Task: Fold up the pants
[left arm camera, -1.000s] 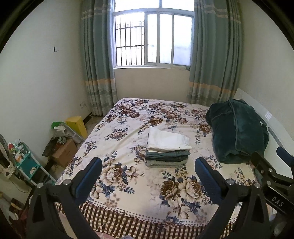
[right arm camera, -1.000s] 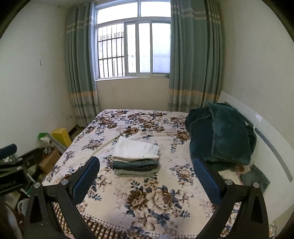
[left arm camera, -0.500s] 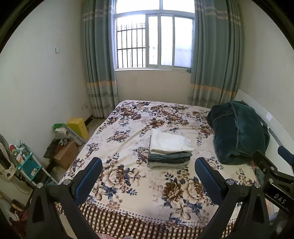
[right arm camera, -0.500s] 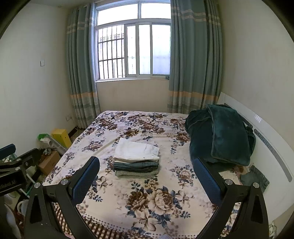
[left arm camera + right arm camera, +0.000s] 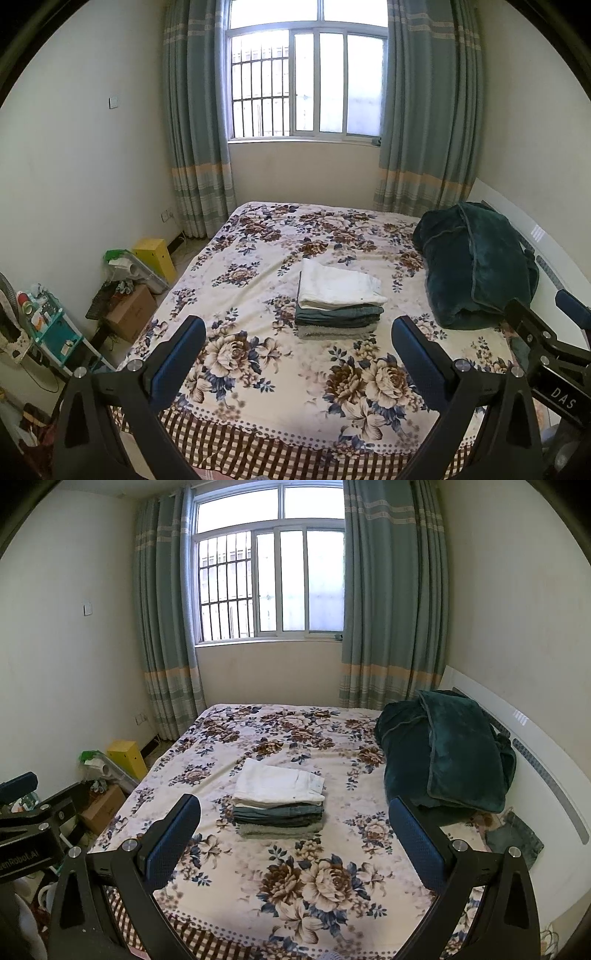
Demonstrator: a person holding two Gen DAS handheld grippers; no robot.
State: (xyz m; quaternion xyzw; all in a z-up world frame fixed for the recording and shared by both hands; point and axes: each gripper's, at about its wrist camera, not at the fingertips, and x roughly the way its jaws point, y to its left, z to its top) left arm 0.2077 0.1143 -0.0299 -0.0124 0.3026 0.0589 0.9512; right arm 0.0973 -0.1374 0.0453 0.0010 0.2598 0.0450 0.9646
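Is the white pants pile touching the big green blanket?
Apart. In the right wrist view a strip of flowered bed shows between the pile and the blanket.

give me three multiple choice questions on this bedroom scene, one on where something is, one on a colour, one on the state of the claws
1. Where does the stack of folded pants lie?
A. near the middle of the bed
B. on the floor by the yellow box
C. on top of the dark green blanket

2. What colour is the top garment on the stack?
A. dark green
B. white
C. yellow

3. How do the two claws stand?
A. both shut on cloth
B. left shut, right open
C. both open and empty

Answers:
1. A, the stack sits on the floral bedspread, apart from the dark green blanket at the headboard side.
2. B, the white pants top the darker layers.
3. C, the left claw and right claw each show fingers spread wide with nothing between them.
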